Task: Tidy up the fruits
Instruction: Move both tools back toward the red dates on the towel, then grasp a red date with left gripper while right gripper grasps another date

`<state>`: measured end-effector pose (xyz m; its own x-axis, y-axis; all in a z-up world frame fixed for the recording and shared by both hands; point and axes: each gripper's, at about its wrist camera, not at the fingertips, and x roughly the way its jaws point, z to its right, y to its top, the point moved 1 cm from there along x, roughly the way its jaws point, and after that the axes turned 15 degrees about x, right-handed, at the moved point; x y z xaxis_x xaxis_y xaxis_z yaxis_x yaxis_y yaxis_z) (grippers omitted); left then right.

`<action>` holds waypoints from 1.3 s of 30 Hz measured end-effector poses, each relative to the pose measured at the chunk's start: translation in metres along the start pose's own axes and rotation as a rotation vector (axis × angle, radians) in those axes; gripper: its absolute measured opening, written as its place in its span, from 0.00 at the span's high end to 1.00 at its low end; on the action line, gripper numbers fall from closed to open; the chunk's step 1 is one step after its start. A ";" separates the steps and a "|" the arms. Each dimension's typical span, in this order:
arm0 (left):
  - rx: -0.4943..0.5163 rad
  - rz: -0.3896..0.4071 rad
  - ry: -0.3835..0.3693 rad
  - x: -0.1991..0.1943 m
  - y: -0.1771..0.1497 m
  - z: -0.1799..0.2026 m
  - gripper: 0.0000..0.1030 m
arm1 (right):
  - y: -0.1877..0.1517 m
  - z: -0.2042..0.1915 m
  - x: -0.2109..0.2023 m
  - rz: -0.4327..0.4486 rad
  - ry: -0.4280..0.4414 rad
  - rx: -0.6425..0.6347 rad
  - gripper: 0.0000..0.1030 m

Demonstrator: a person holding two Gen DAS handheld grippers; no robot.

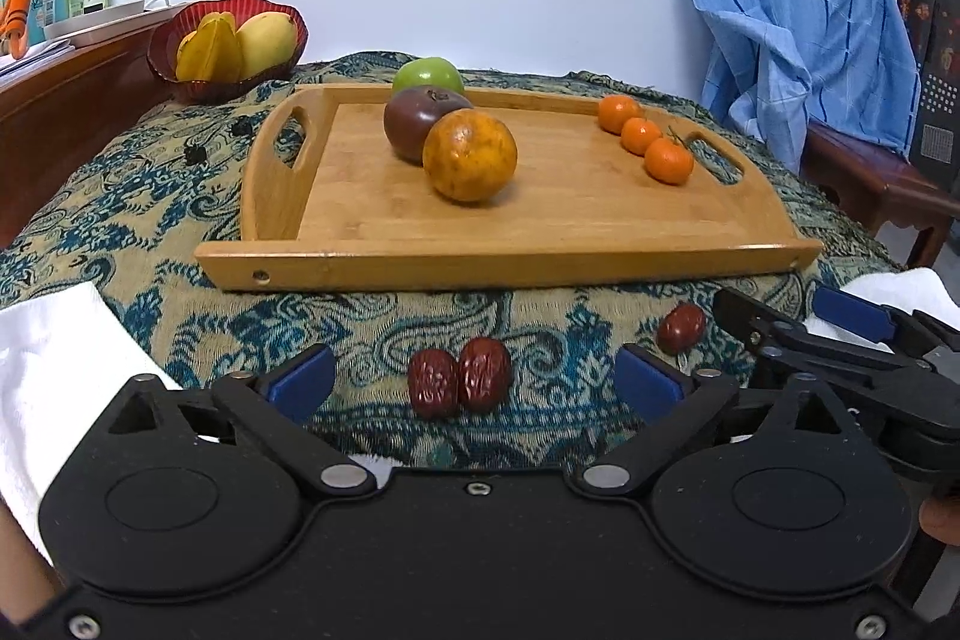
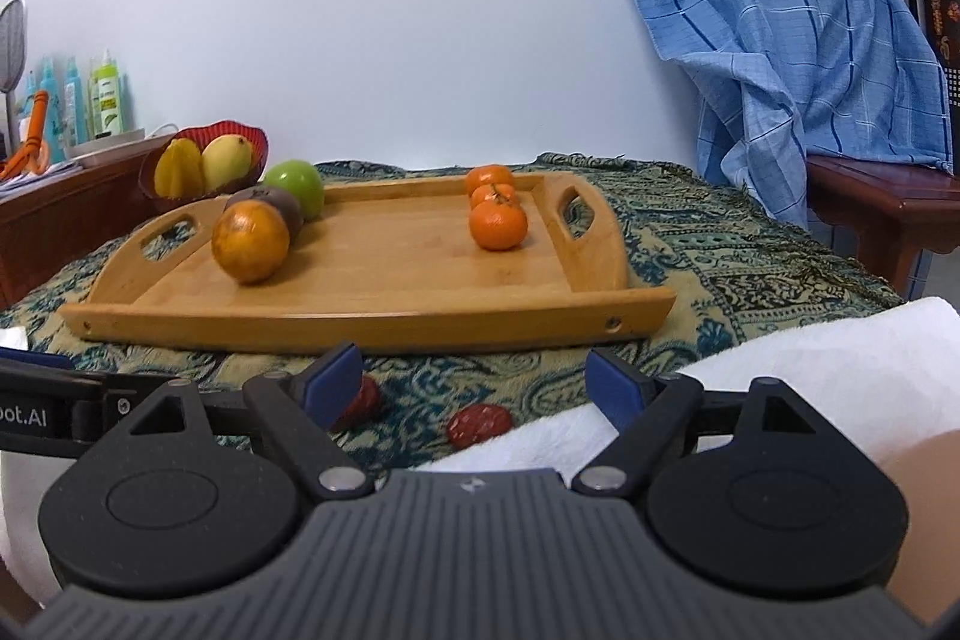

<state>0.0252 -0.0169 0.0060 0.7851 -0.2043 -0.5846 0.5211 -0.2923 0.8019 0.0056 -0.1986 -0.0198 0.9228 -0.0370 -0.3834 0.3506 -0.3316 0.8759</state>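
In the left wrist view, the left gripper (image 1: 474, 382) stands wide apart, released, low in the frame over the patterned cloth (image 1: 150, 184); two red dates (image 1: 459, 383) lie touching each other between its blue pads, gripped by neither. A third date (image 1: 681, 328) lies apart at lower right, just beside the right gripper (image 1: 792, 313), whose jaws also stand apart with nothing between them. At centre frame sits the wooden tray (image 1: 540, 232), holding a large orange (image 1: 470, 155), a dark purple fruit (image 1: 420, 124) and a green apple (image 1: 429, 75) in a line, with three mandarins (image 1: 642, 136) in a row toward its right handle. At upper left, a red bowl (image 1: 174, 52) holds a starfruit (image 1: 210, 49) and a mango (image 1: 267, 40).
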 end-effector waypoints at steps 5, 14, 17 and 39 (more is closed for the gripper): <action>0.006 -0.013 -0.005 -0.006 -0.008 0.002 0.36 | -0.004 -0.005 -0.002 -0.005 0.009 -0.023 0.12; 0.006 -0.035 0.045 -0.012 -0.011 -0.005 0.73 | -0.010 -0.011 -0.003 -0.019 0.011 -0.065 0.31; -0.002 -0.045 0.056 -0.010 -0.012 -0.009 0.74 | -0.010 -0.009 -0.004 -0.017 -0.004 -0.064 0.45; 0.016 -0.050 0.052 0.010 -0.007 -0.006 0.76 | -0.016 -0.010 0.003 -0.041 -0.071 -0.101 0.64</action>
<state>0.0318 -0.0110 -0.0047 0.7745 -0.1406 -0.6167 0.5553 -0.3157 0.7694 0.0043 -0.1839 -0.0318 0.8950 -0.0932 -0.4363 0.4055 -0.2379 0.8826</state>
